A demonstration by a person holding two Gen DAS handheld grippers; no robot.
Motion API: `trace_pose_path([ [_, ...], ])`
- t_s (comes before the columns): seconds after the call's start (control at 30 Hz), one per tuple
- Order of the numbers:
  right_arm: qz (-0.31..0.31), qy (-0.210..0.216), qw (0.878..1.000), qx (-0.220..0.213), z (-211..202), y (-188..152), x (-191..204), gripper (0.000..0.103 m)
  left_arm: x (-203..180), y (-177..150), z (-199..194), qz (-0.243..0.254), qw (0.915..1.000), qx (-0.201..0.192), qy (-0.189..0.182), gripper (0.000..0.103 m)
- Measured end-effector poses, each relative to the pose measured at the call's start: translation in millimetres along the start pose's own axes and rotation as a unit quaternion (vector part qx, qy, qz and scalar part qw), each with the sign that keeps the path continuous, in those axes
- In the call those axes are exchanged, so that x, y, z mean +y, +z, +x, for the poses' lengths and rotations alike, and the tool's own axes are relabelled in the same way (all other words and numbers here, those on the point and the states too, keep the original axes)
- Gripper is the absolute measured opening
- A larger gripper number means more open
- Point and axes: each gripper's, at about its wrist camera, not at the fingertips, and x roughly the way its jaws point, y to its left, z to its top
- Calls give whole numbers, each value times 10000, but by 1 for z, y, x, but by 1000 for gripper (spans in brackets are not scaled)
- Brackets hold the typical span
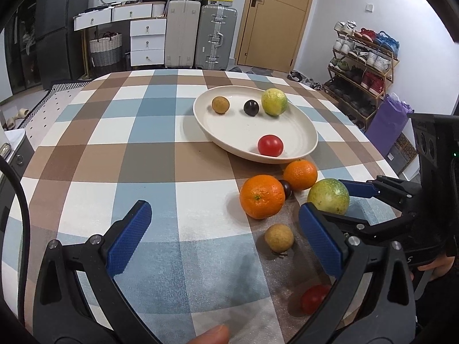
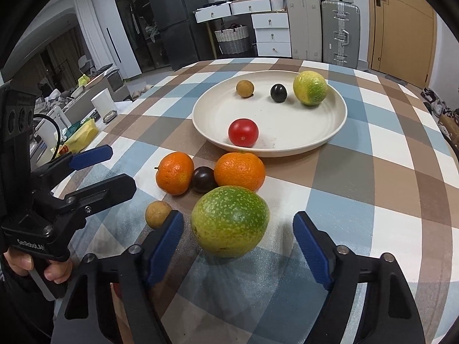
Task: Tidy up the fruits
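A cream plate (image 2: pixel 324 132) holds a tan longan (image 2: pixel 245 88), a dark plum (image 2: pixel 278 93), a green-yellow citrus (image 2: pixel 309 87) and a red tomato (image 2: pixel 243 132). In front of it on the table lie two oranges (image 2: pixel 174 176) (image 2: pixel 239 171), a dark plum (image 2: pixel 203 179), a longan (image 2: pixel 157 214) and a large green fruit (image 2: pixel 230 221). My right gripper (image 2: pixel 238 243) is open, its pads on either side of the green fruit, apart from it. My left gripper (image 1: pixel 226 240) is open and empty; a longan (image 1: pixel 278 237) lies between its fingers, a red tomato (image 1: pixel 314 298) by its right finger.
The table has a checked cloth (image 1: pixel 149 149). Suitcases (image 1: pixel 200 37), drawers and a door stand behind it, a shoe rack (image 1: pixel 361 66) to the right. A cluttered side surface (image 2: pixel 83 109) lies left of the table in the right wrist view.
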Motion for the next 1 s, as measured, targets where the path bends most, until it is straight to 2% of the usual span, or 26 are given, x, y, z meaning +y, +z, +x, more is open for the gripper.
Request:
trace_pose_path([
  [0.33, 21, 217, 9998, 1, 2, -2, -1, 56, 1, -1, 6, -28, 10000, 66, 1, 102],
  [0.7, 67, 277, 9994, -192, -5, -8, -6, 55, -4, -3, 14, -20, 9999, 131, 44, 102],
  [1.0, 149, 192, 9991, -350, -21, -8, -16, 55, -17, 5, 36, 88, 9992, 369, 134, 102],
])
